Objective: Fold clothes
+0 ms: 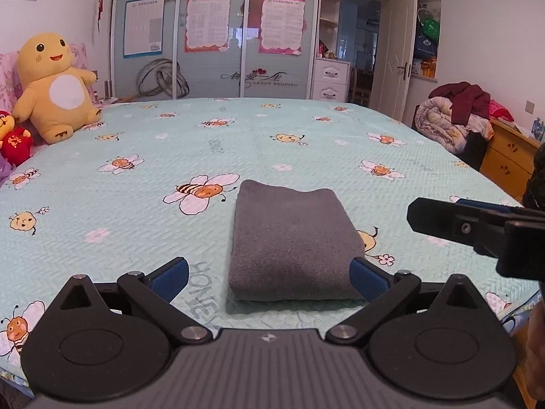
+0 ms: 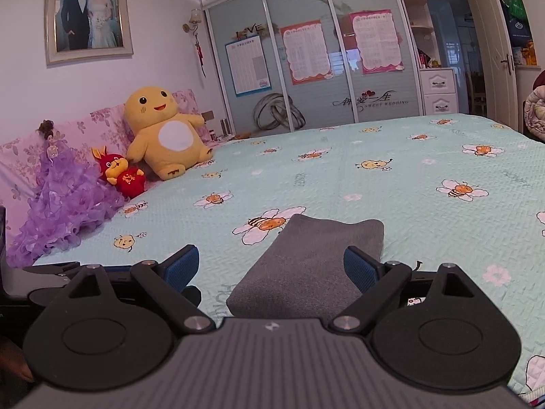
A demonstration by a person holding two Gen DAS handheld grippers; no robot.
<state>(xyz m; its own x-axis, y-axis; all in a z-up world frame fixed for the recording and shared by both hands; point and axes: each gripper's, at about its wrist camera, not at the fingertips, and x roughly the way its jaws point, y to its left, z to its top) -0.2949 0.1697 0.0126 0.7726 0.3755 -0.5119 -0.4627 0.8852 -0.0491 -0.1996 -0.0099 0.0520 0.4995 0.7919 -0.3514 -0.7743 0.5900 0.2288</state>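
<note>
Right now the folded grey garment (image 1: 293,245) lies flat near the bed's (image 1: 136,156) near edge. The left gripper (image 1: 269,281) and the right gripper (image 2: 272,267) both hover at it, jaws spread wide, holding nothing. A yellow plush toy (image 1: 54,85) sits at the far left corner.

Bee-print bed (image 1: 136,156), glass-fronted wardrobe (image 1: 211,34), open white door (image 1: 396,54), wooden dresser (image 1: 507,160)

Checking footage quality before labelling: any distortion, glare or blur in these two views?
Left wrist: fisheye bends the wardrobe; dark vignette top right; grey folded garment sharp. Right wrist: ceiling light reflects on the wardrobe glass; bedspread evenly lit, no motion blur.
</note>
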